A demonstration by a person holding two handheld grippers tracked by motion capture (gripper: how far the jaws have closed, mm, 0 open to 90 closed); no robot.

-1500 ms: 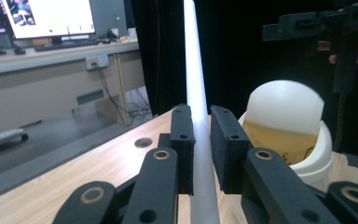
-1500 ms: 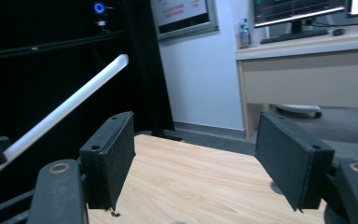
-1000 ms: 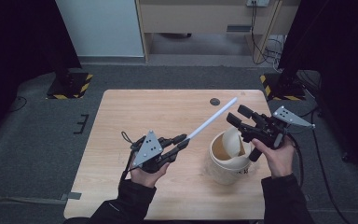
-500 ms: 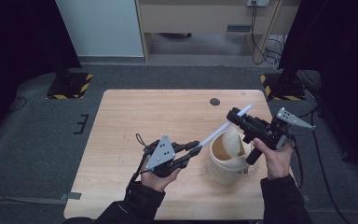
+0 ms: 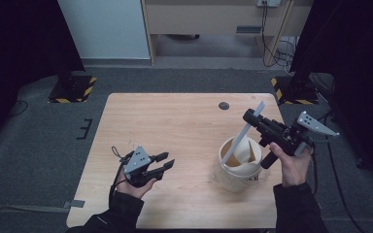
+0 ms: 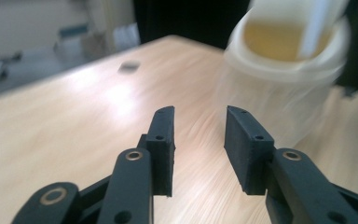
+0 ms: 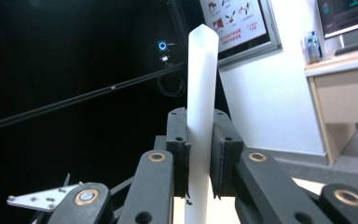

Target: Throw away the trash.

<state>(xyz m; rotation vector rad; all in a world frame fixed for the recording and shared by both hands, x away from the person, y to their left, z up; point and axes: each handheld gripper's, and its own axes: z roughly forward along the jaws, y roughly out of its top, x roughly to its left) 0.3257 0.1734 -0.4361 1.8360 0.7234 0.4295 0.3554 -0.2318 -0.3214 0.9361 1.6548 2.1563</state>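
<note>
a white strip [image 5: 245,130] is clamped in the right gripper [image 5: 250,118], its long axis slanting down into the bucket [image 5: 240,167] just below. the left gripper [image 5: 165,162] is held open and empty, the bucket lying ahead of it.

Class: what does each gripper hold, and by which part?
The right gripper clamps the white strip below its upper tip; its lower end dips into the bucket. The left gripper holds nothing, jaws open.

A pale wooden surface [image 5: 165,126] stands on grey carpet floor [image 5: 39,145]. Beyond it a light wooden desk [image 5: 209,14] meets a white wall panel [image 5: 104,29]. Black curtains [image 5: 19,39] flank both sides, with yellow-black striped stand bases [image 5: 73,90] nearby.
</note>
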